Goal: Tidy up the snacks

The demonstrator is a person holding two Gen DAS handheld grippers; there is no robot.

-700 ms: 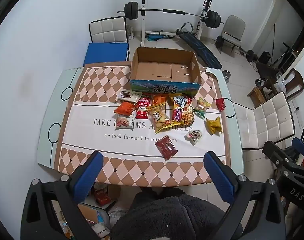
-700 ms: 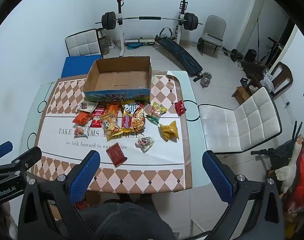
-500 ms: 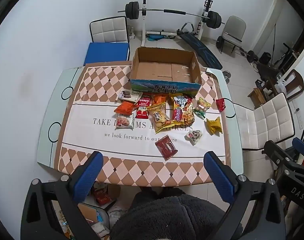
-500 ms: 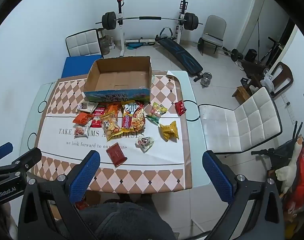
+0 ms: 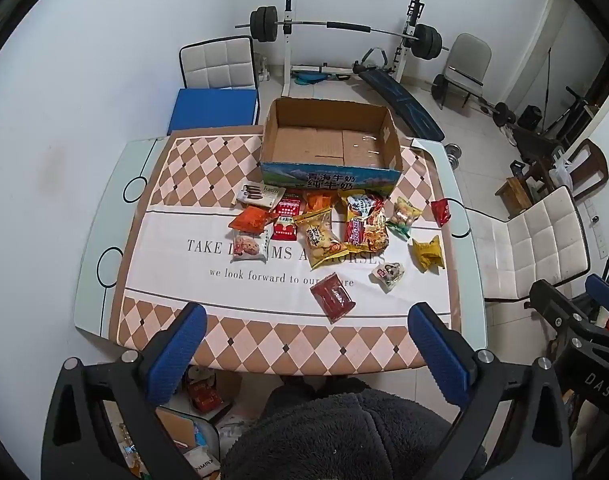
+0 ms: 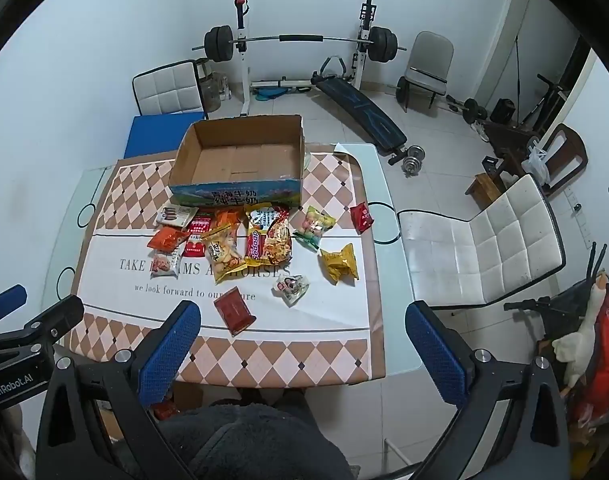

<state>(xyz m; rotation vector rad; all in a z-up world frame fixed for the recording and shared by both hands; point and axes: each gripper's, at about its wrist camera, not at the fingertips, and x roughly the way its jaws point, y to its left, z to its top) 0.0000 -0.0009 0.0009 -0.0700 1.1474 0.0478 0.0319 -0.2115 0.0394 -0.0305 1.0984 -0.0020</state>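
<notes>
An open, empty cardboard box (image 5: 331,142) (image 6: 240,158) stands at the far side of the table. Several snack packets lie in front of it: a Sedaap noodle pack (image 5: 364,222) (image 6: 266,238), a yellow biscuit bag (image 5: 320,236), a dark red packet (image 5: 331,297) (image 6: 234,310), a yellow crumpled bag (image 5: 427,254) (image 6: 339,261) and a small red packet (image 5: 441,211) (image 6: 362,217). My left gripper (image 5: 306,344) and right gripper (image 6: 302,340) are both open and empty, held high above the near table edge.
The table (image 5: 92,240) carries a checked cloth. White chairs stand at the right (image 5: 528,240) and behind the table (image 5: 216,68). A barbell rack (image 5: 336,28) and bench stand at the back. The person's dark clothing fills the bottom of both views.
</notes>
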